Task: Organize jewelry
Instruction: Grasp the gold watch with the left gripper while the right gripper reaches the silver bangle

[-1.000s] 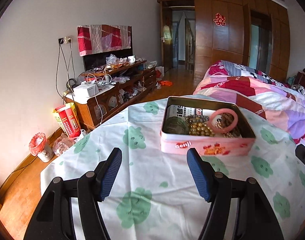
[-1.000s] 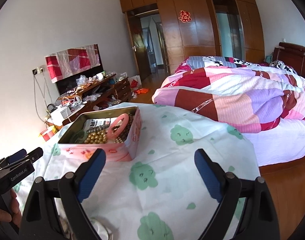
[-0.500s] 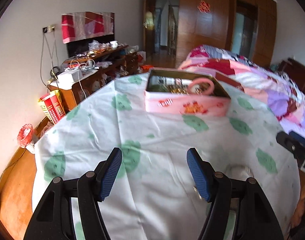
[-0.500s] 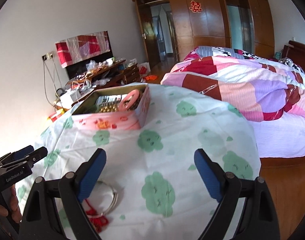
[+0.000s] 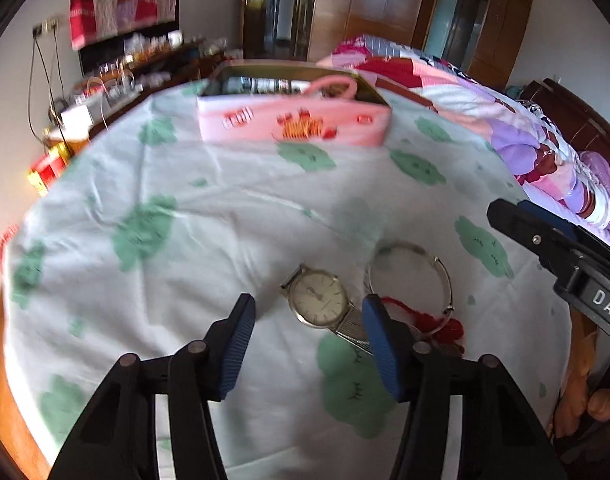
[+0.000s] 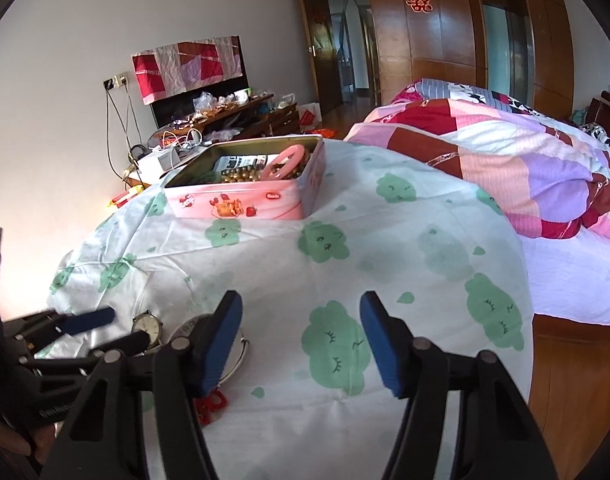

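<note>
A silver watch [image 5: 319, 302] lies on the white cloth with green clouds, just ahead of my open left gripper [image 5: 307, 336] and near its right finger. A silver bangle [image 5: 411, 276] with a red tassel [image 5: 433, 322] lies to the watch's right. A pink tin box [image 5: 291, 122] holding beads and a pink ring stands at the far side. In the right wrist view my right gripper [image 6: 301, 344] is open and empty above the cloth; the watch [image 6: 148, 326] and bangle [image 6: 235, 354] lie at its lower left, the tin [image 6: 245, 194] beyond.
The round table [image 6: 385, 280] drops off on all sides. A bed with a patchwork quilt [image 6: 505, 152] is at the right. A cluttered low cabinet [image 6: 225, 116] stands by the far wall. My right gripper's body [image 5: 565, 264] shows at the right in the left wrist view.
Both grippers have pulled back toward the table's near side and tilted down. The tin now sits farther off, and the watch and bangle have come into view. Both stay open.
</note>
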### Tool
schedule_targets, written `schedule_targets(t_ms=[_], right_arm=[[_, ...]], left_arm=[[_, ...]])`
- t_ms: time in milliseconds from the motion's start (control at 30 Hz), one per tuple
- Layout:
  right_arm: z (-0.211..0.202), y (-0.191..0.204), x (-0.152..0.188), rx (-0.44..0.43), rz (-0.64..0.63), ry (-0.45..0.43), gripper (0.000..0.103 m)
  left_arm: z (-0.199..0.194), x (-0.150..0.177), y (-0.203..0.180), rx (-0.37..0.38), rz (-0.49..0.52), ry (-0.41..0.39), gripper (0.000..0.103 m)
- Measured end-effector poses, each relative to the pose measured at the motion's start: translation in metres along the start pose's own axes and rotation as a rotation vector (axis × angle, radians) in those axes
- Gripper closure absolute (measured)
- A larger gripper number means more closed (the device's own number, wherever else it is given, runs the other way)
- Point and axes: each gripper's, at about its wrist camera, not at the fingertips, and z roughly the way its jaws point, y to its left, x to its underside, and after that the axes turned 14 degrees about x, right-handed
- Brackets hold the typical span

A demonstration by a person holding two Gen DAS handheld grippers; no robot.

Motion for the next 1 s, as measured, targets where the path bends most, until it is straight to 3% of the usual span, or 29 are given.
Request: schedule_targets(t_ms=[67,100,133,267,567,700,867,1000], right_arm=[[0.0,0.0,0.0,-0.01,-0.003,0.006,0.046],[0.001,0.001,0.001,-0.013,-0.006,0.011,0.048],[0.002,0.001,0.001,-0.014,-0.007,0.015,0.048],[0.005,-0.002,0.002,-0.021,0.012,0.031,0.048],[0.004,0.002,0.001,-0.039,-0.009,0.045,0.048],[0.01,0.015,0.003,-0.064,-0.067,0.082,0.061],[0.019,0.039,0.01,-0.073,-0.174,0.134,0.063],[0.032,0.051,0.013,-0.042,-0.234,0.204,0.066]], left_arm=[[0.001,0.0,-0.004,-0.009,0.028,-0.009,0.054],[0.0,-0.001,-0.005,0.013,0.032,-0.009,0.067],[-0.001,-0.002,-0.004,0.021,0.034,-0.012,0.07],[0.001,-0.008,0.001,0.014,0.085,-0.02,0.07],[-0.008,-0.027,0.03,-0.012,0.048,-0.027,0.07],[-0.009,-0.024,0.031,-0.015,0.002,-0.008,0.07],[-0.003,-0.021,0.031,0.026,-0.118,0.01,0.07],[0.0,-0.023,0.026,0.009,-0.132,0.013,0.07]])
